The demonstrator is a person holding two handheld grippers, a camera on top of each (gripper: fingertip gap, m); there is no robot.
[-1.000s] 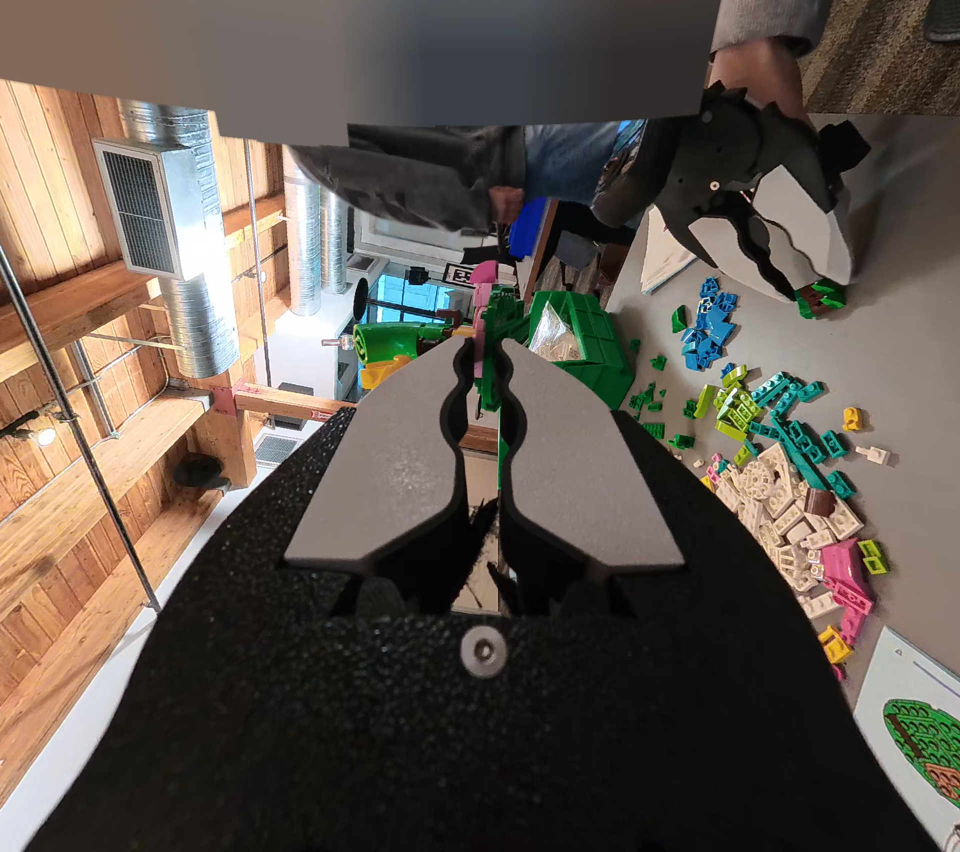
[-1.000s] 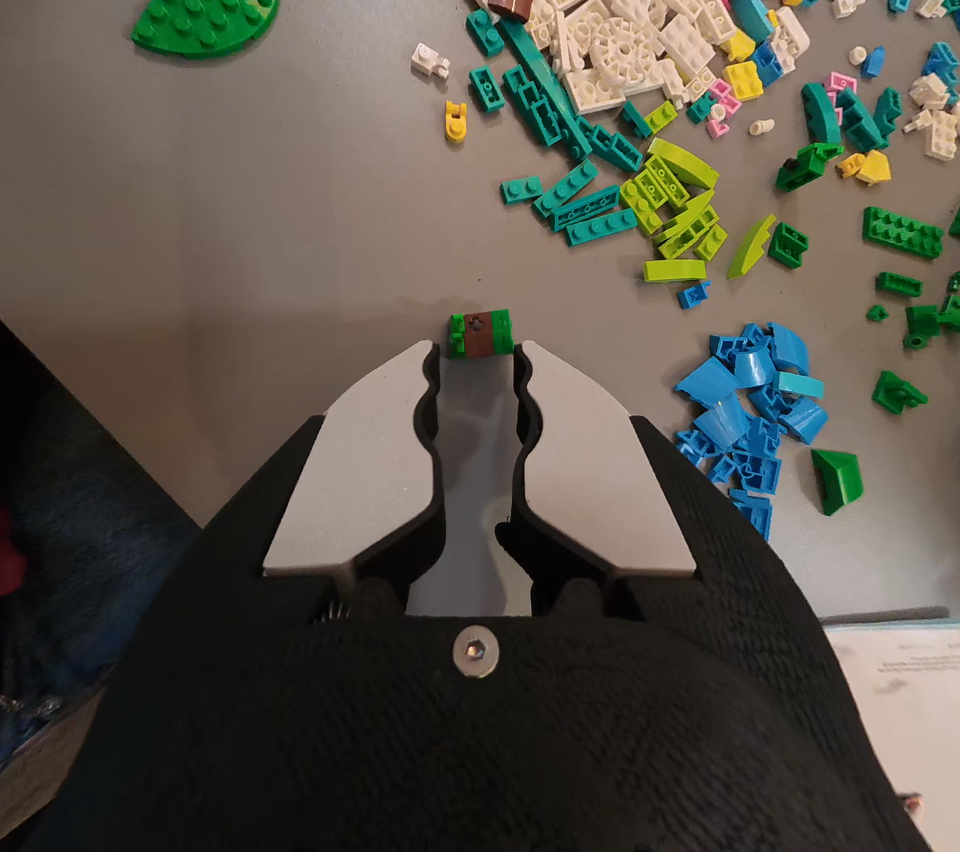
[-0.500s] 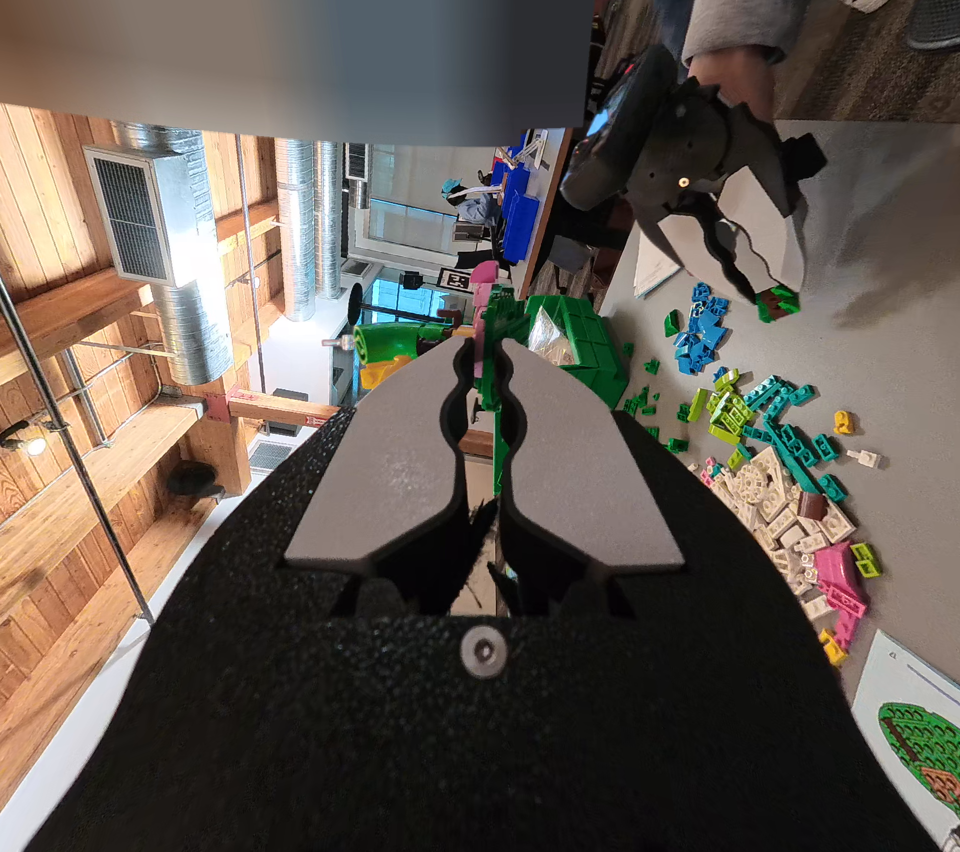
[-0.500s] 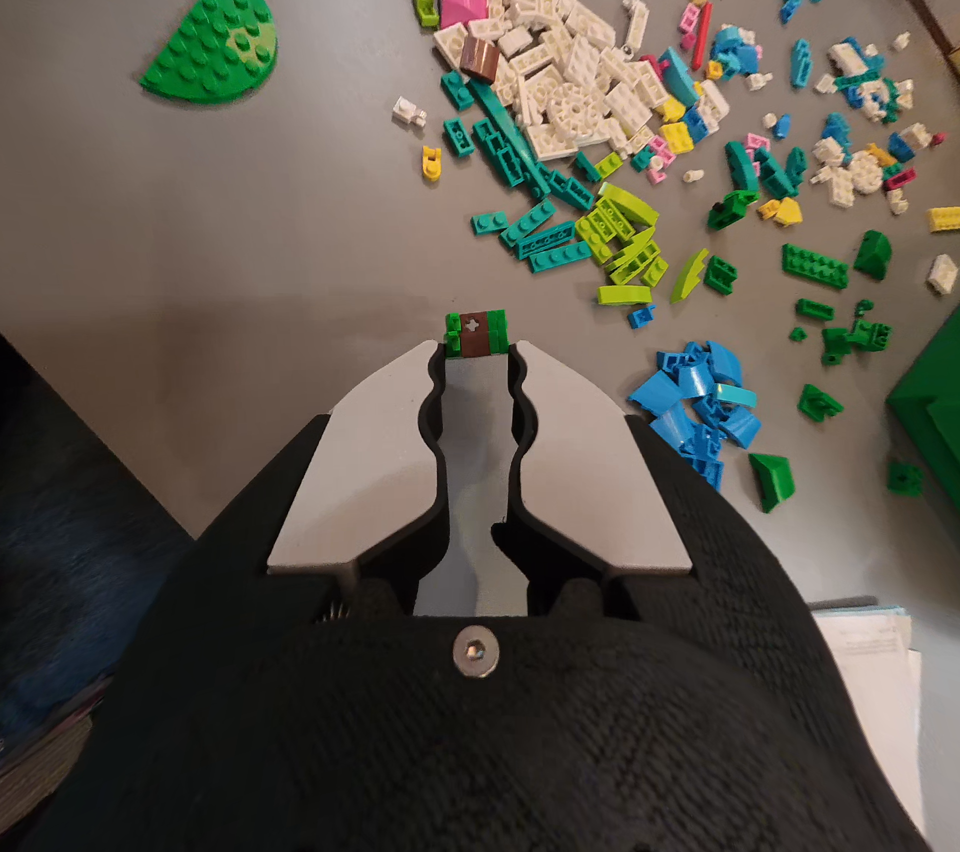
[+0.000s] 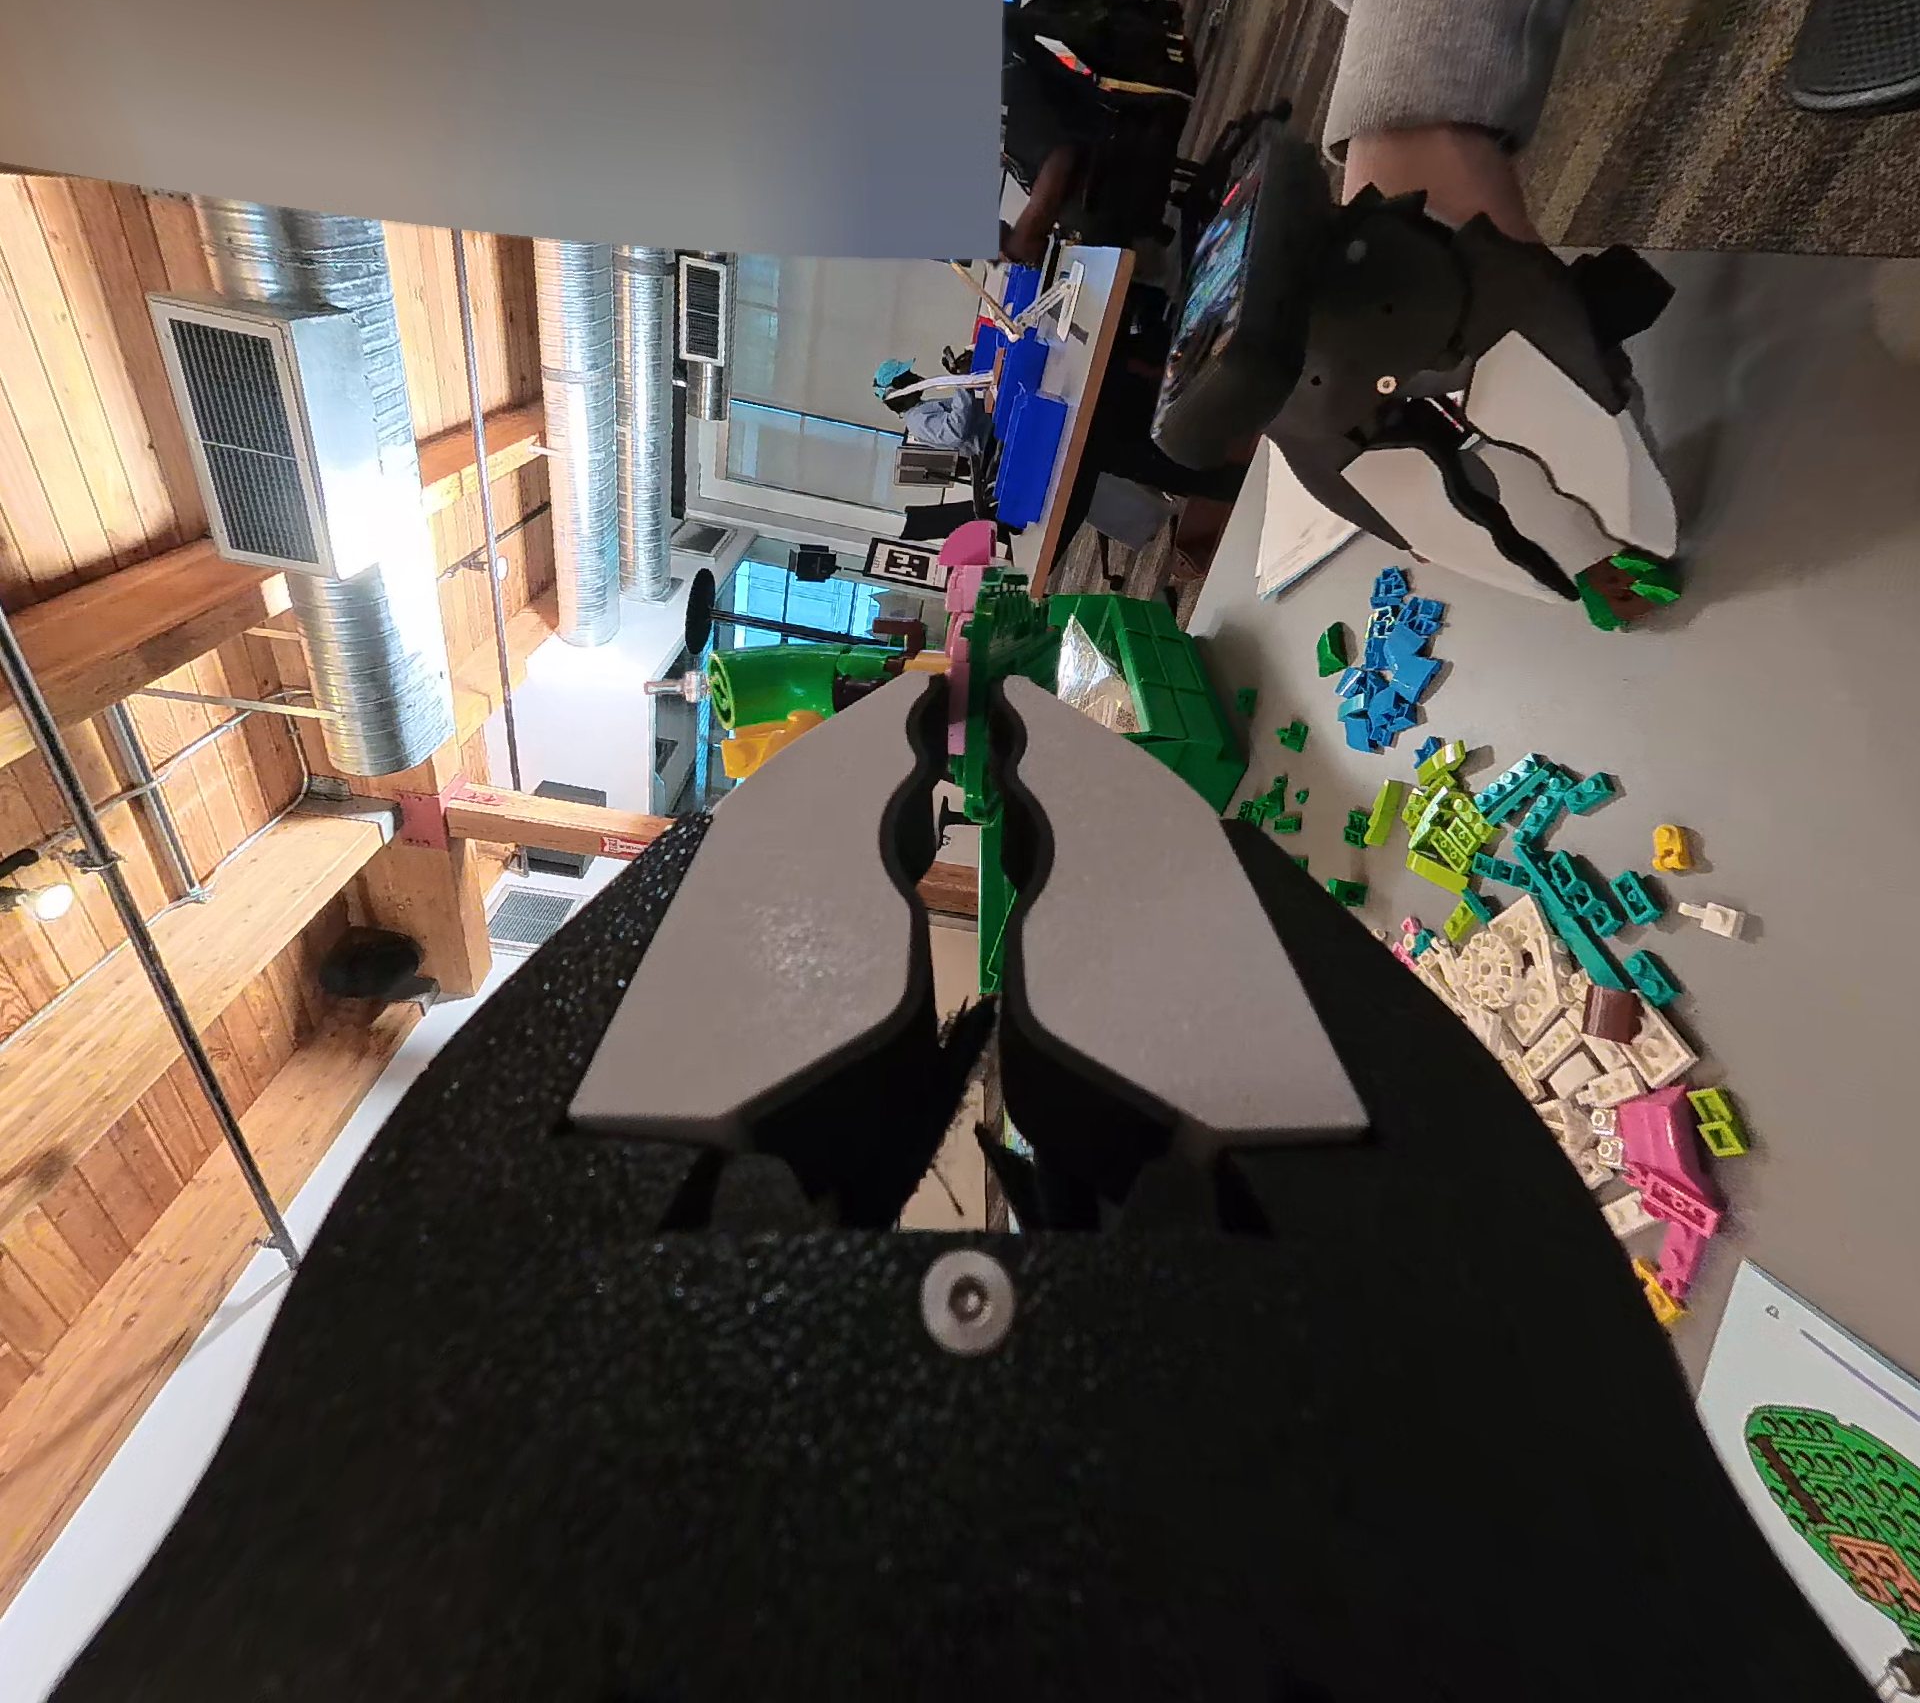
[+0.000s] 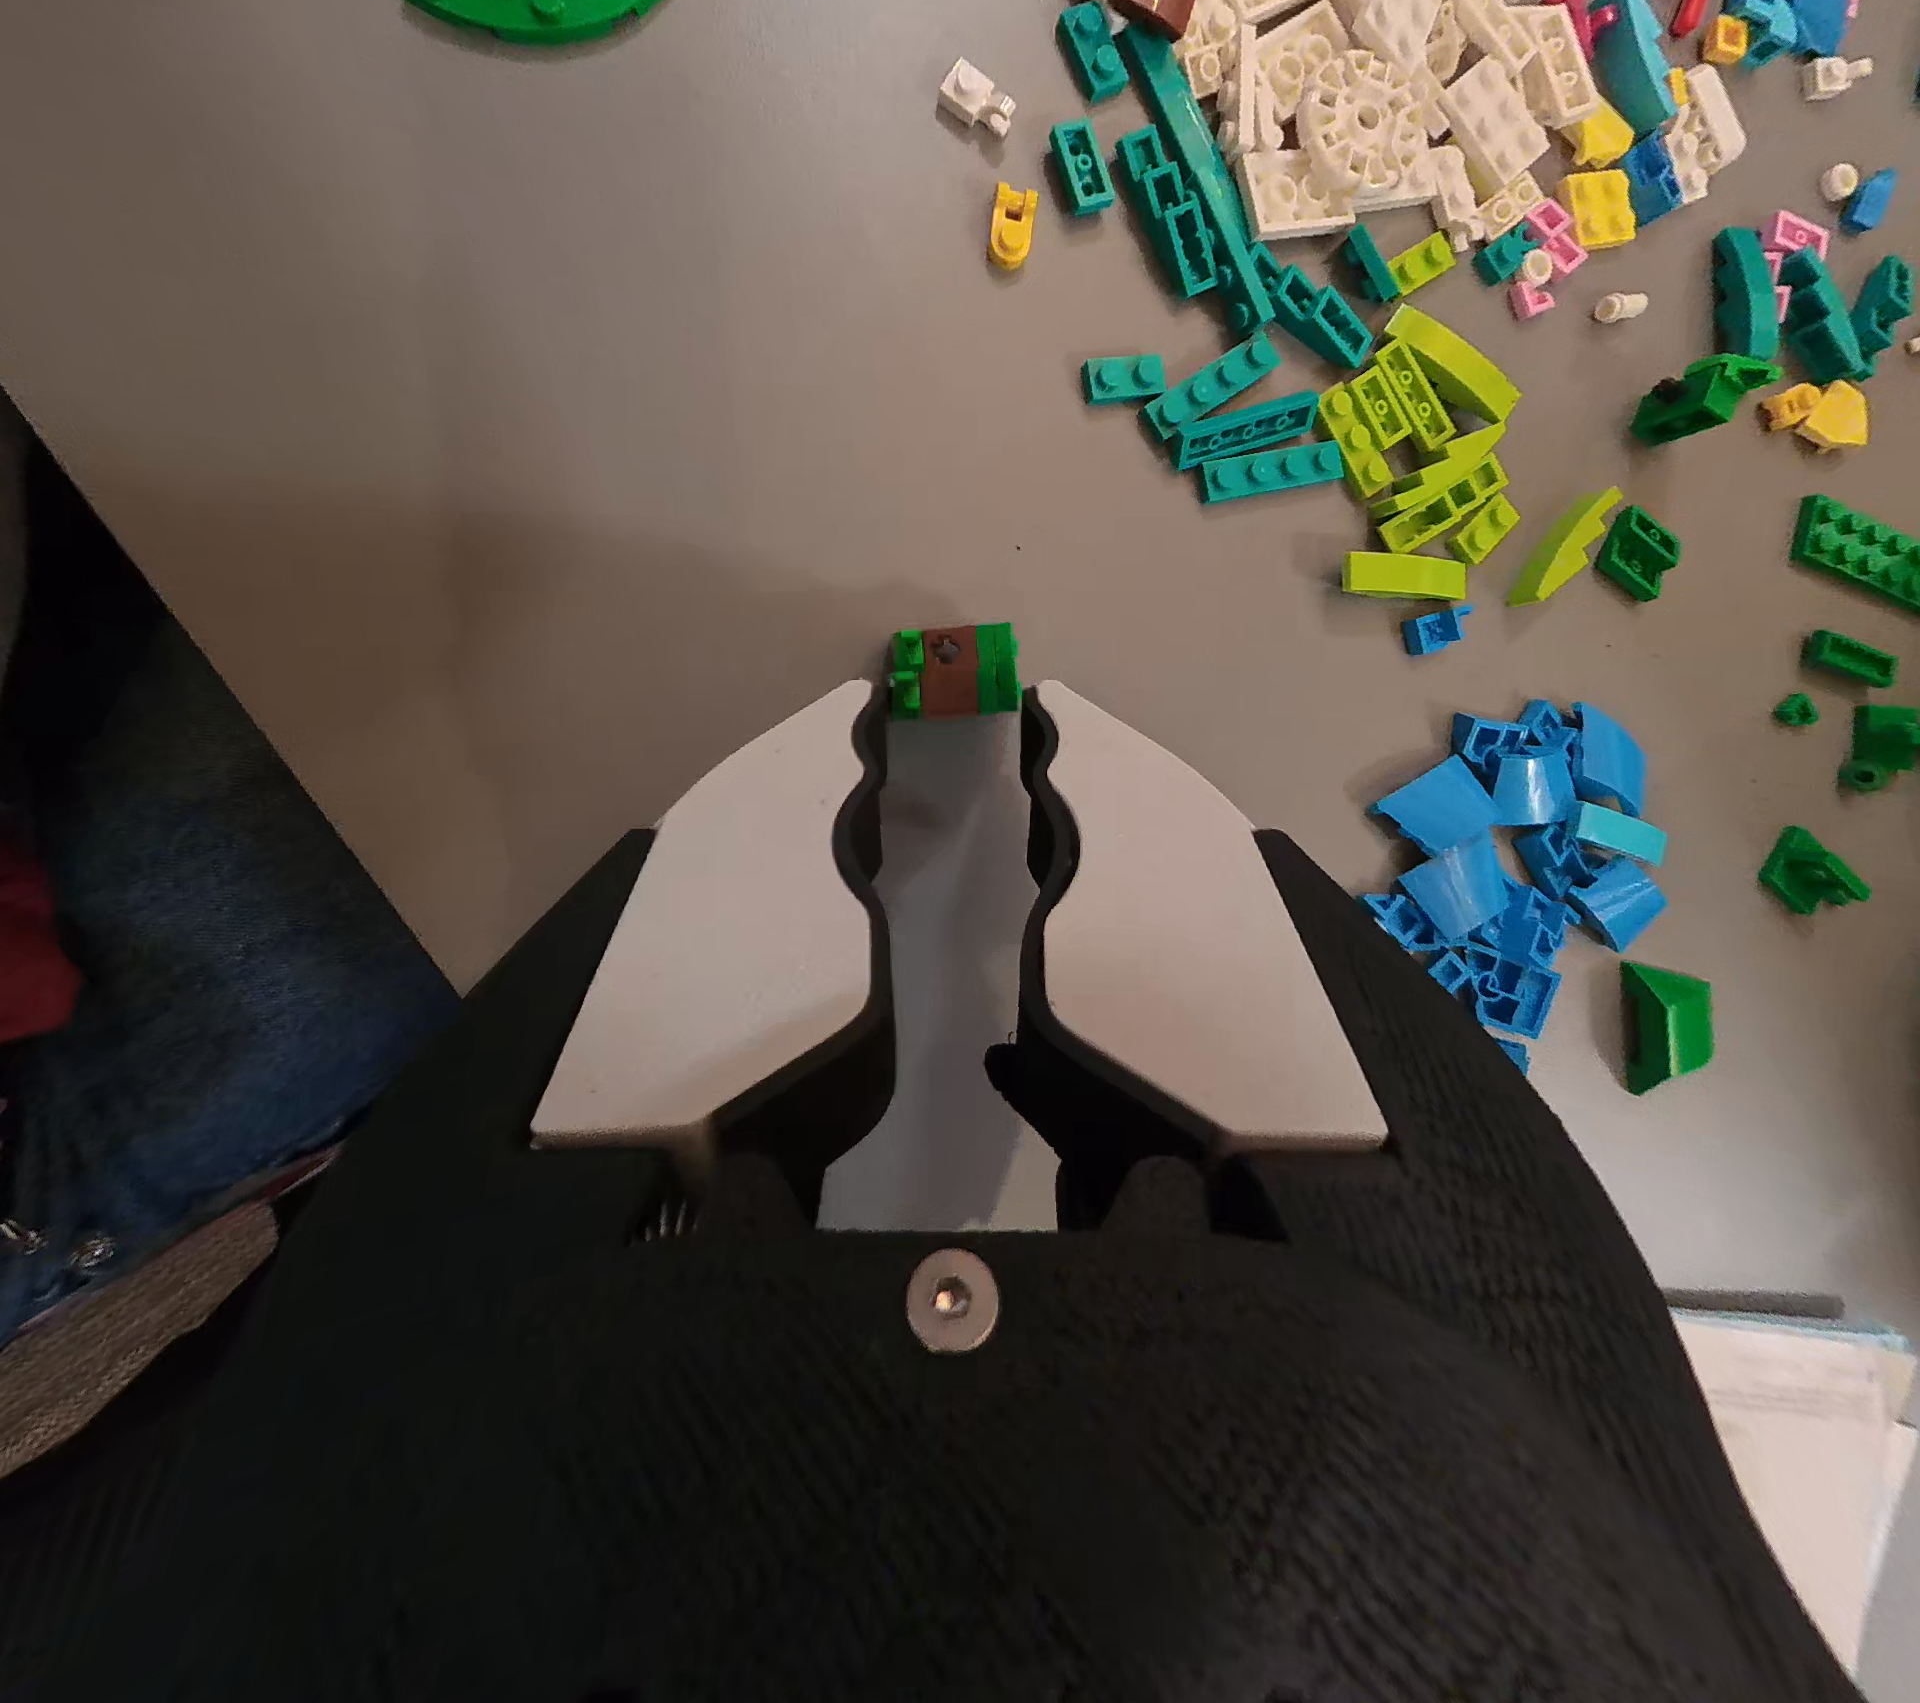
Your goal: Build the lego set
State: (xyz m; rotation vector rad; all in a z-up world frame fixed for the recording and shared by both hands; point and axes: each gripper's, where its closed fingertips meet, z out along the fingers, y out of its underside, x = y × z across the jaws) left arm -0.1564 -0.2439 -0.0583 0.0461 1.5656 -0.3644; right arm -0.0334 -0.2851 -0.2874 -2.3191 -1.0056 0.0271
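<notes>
My left gripper (image 5: 971,708) is lifted off the desk (image 5: 1766,718), its fingers clamped on a green plate model (image 5: 987,780) with pink bricks on it. My right gripper (image 6: 951,692) is down over the desk (image 6: 520,303) — fingers pinching a small green-and-brown brick block (image 6: 953,669) at the tips. Blue bricks (image 6: 1527,853) and lime bricks (image 6: 1423,448) lie to its right.
</notes>
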